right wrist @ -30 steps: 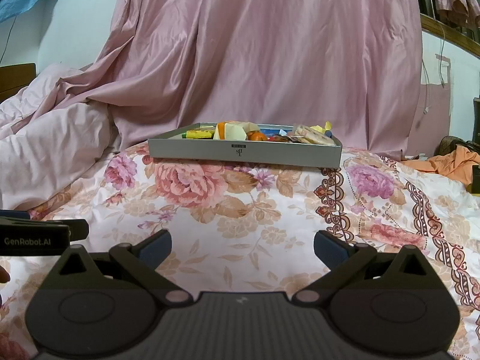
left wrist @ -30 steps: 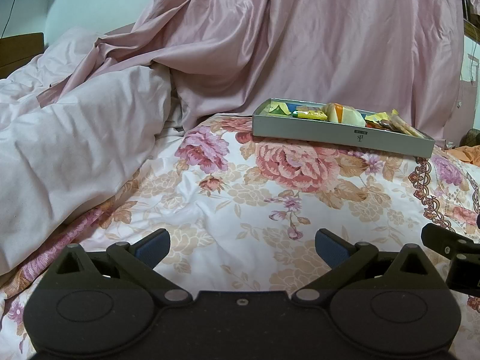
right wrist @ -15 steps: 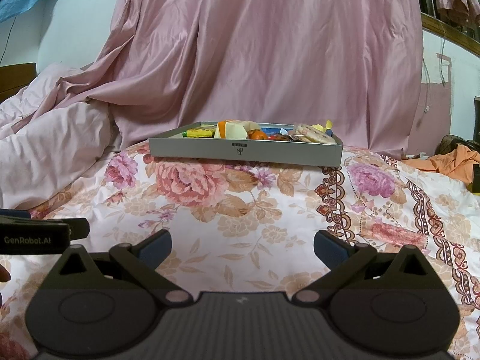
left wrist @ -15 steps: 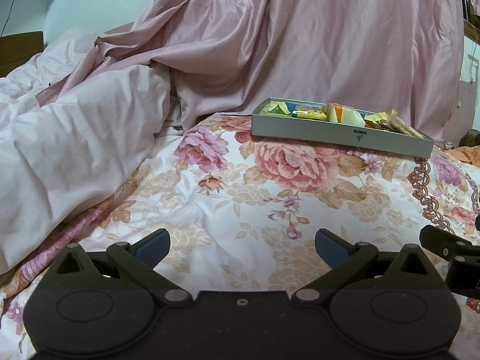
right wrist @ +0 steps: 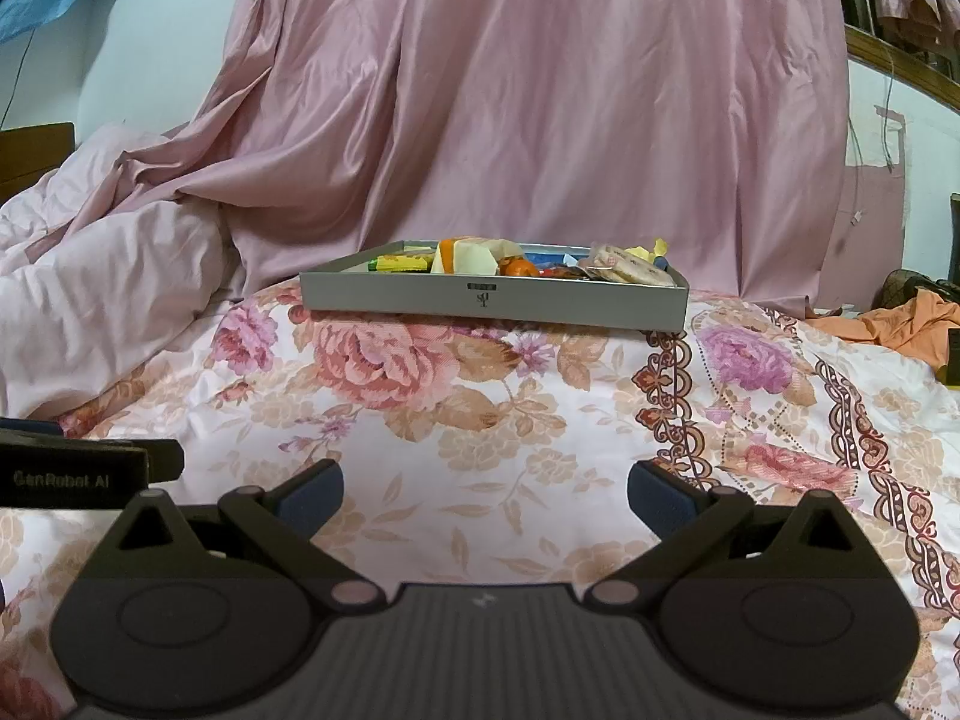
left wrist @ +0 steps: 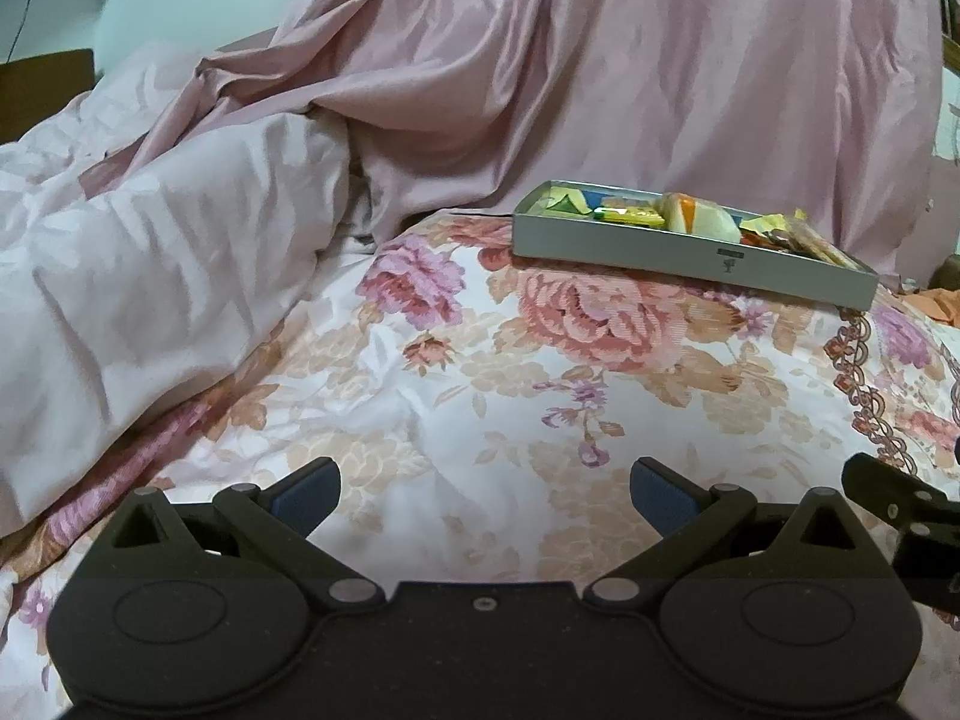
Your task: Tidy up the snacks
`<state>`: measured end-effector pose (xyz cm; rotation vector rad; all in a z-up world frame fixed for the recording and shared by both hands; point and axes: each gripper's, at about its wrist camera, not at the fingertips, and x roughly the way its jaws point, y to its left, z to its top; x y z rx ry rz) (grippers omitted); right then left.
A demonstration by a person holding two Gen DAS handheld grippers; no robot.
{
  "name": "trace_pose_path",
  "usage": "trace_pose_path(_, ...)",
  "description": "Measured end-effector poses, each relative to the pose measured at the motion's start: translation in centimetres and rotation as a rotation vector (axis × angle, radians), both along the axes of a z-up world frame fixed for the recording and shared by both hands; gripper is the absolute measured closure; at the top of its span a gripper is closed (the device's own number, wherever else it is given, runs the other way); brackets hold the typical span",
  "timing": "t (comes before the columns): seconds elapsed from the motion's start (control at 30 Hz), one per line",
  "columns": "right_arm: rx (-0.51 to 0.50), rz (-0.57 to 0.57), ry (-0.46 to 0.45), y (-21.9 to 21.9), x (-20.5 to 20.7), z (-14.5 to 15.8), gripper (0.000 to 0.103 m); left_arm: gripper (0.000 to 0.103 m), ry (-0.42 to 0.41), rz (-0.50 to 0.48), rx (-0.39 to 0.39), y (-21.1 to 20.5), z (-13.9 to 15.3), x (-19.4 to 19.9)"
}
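Left wrist view
- Landmark: the grey tray (left wrist: 690, 246) sits on the flowered bedspread (left wrist: 480, 396), in front of the pink drape (left wrist: 660, 60).
- Snacks: the snacks (left wrist: 690, 216) all lie inside the tray, heaped above its rim; none shows on the bedspread around it. That fits snacks already gathered, or a tray waiting to be sorted; I cannot tell which.
- Left gripper: the left gripper (left wrist: 485, 489) hovers low over the bedspread, well short of the tray and to its left; the fingers (left wrist: 306, 492) are spread wide with nothing between them.
- Other tool: a corner of the right gripper (left wrist: 900, 510) shows at the right edge, level with this one, also short of the tray.
- Duvet: one pale pink duvet (left wrist: 150, 276) is bunched left of the tray.

Right wrist view
- Tray: one tray, facing this camera squarely, a small logo in the middle of its near wall (right wrist: 492, 300).
- Count: a yellow-green packet (right wrist: 402, 264), a cream and orange wedge-shaped pack (right wrist: 465, 257), one small orange round (right wrist: 519, 267), a stack of wrapped biscuits (right wrist: 630, 269); the rest overlap too much to count.
- Right gripper: the right gripper (right wrist: 485, 489) points straight at the tray, probably lined up for a reach; its fingers (right wrist: 663, 495) are wide apart and empty.
- Neighbour: the left gripper's side shows left of the tray, low.
- Orange cloth: one orange cloth (right wrist: 900, 324), crumpled right of the tray.
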<state>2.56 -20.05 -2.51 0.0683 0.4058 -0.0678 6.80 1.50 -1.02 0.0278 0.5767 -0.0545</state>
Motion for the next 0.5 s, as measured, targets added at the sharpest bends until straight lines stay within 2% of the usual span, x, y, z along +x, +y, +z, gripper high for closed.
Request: trace_pose_path(0.5,0.001,0.000,0.001,-0.01,0.07,0.00,0.000,0.001,0.003,0.001,-0.001,0.10,0.06,0.06)
